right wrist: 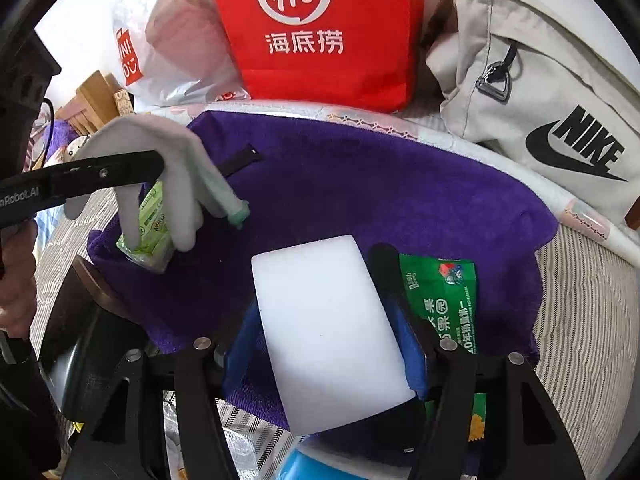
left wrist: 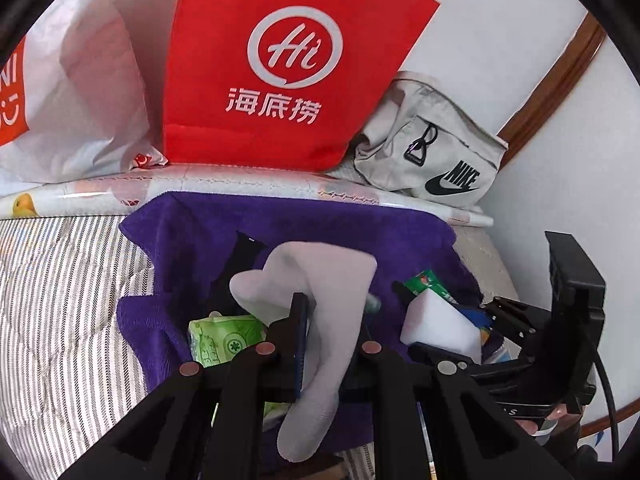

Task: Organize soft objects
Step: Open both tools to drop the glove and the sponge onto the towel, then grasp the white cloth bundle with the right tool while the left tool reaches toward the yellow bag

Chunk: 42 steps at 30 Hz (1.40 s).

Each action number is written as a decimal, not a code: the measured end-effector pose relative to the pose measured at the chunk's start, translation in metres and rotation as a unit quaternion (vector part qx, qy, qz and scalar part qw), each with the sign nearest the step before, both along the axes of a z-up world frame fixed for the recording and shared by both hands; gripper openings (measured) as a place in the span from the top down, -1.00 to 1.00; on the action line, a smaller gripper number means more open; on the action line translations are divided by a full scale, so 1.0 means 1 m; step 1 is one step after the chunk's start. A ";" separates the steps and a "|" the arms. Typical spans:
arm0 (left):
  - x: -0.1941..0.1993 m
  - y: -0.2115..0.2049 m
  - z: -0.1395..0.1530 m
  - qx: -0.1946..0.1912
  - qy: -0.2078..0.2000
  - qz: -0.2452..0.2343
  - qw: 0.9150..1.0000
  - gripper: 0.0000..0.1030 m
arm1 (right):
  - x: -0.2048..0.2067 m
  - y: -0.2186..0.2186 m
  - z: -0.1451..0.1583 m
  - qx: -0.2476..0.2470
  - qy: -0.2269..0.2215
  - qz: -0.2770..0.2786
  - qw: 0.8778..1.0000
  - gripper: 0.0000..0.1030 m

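Left wrist: jaws clamped on sock; right jaws partly spread, sponge between pads.

black hand-held gripper, copper and silver round screws, blue pads, black cable

One pale grey knitted sock hangs at the centre of the left wrist view. One white rectangular foam sponge sits at lower centre of the right wrist view, on one purple terry towel. There are one light green tissue pack, one green snack wrapper, one red bag, one white plastic bag and one beige fabric bag.
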<state>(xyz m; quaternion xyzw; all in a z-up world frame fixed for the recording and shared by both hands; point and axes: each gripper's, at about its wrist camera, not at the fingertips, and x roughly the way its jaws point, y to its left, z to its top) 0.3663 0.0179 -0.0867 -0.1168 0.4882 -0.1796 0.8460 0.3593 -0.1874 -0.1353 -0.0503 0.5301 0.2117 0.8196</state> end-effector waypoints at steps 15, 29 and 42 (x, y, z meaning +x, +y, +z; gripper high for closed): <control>0.006 0.002 -0.006 0.007 0.018 -0.001 1.000 0.38 | 0.002 -0.010 0.007 -0.005 -0.036 -0.010 0.999 -0.55; -0.025 0.028 0.023 0.044 -0.006 0.043 0.998 -0.29 | -0.033 -0.024 0.038 0.009 -0.061 -0.028 0.998 -0.55; -0.103 0.045 0.047 0.033 -0.017 0.060 0.997 -0.29 | -0.115 -0.025 0.067 0.042 -0.084 -0.025 0.995 -0.55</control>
